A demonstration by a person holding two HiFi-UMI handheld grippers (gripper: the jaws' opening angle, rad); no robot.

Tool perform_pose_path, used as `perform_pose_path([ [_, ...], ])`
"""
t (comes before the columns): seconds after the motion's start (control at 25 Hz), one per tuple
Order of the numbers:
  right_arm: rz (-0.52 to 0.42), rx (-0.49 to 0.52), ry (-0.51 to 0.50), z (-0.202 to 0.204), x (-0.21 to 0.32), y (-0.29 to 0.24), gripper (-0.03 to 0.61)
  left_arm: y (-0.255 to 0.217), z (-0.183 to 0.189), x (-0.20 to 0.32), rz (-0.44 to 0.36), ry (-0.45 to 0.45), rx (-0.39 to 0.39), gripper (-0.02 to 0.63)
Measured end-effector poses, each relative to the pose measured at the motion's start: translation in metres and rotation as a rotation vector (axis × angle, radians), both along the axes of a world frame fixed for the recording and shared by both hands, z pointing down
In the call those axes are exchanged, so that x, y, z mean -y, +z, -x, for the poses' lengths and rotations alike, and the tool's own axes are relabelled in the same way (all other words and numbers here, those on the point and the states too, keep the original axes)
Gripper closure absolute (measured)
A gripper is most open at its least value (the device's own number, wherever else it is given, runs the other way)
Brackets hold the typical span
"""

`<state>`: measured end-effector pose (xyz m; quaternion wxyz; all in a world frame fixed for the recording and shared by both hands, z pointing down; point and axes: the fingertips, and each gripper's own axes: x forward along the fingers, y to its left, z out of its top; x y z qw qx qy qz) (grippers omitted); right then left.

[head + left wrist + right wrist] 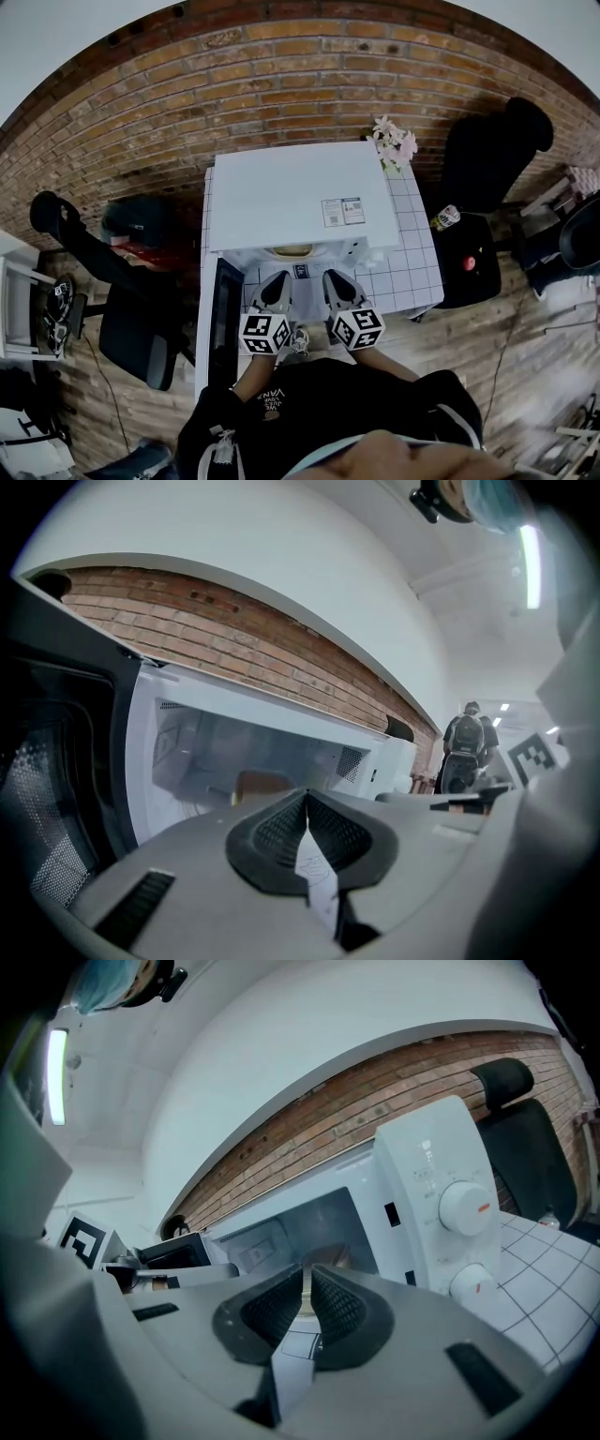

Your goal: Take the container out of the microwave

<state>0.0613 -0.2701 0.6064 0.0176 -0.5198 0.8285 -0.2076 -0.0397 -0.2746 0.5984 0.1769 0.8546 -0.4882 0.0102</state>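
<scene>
A white microwave (300,197) stands on a white tiled table (412,253), its dark door (225,323) swung open to the left. Inside the cavity sits a tan container (292,251), partly hidden under the top edge. It also shows as a tan shape (262,784) in the left gripper view and as the container (330,1257) in the right gripper view. My left gripper (279,279) and right gripper (336,277) are side by side just in front of the opening, both shut with nothing held. The left gripper (307,801) and right gripper (307,1275) point level into the cavity.
The control panel with two knobs (464,1208) is right of the cavity. Flowers (394,142) stand at the table's back right. Black chairs (487,155) (131,314) flank the table; a bottle (445,217) is at the right. A person with a backpack (466,747) stands far off.
</scene>
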Motion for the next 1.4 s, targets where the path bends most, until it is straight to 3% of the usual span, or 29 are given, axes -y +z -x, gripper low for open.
perform_pose_path([
  [0.36,0.024,0.037,0.035,0.003,0.031,0.015,0.565,0.017,0.011,0.032,0.044,-0.040,-0.011,0.601],
  [0.48,0.059,0.046,0.068,0.001,0.040,0.024,0.467,0.021,0.013,0.040,0.056,-0.050,-0.022,0.594],
  [0.88,0.129,0.113,0.087,0.015,0.058,0.044,0.405,0.043,0.029,0.068,0.141,-0.127,-0.083,0.415],
  [1.4,0.181,0.184,0.129,0.023,0.088,0.059,0.351,0.063,0.030,0.102,0.209,-0.145,-0.132,0.342],
])
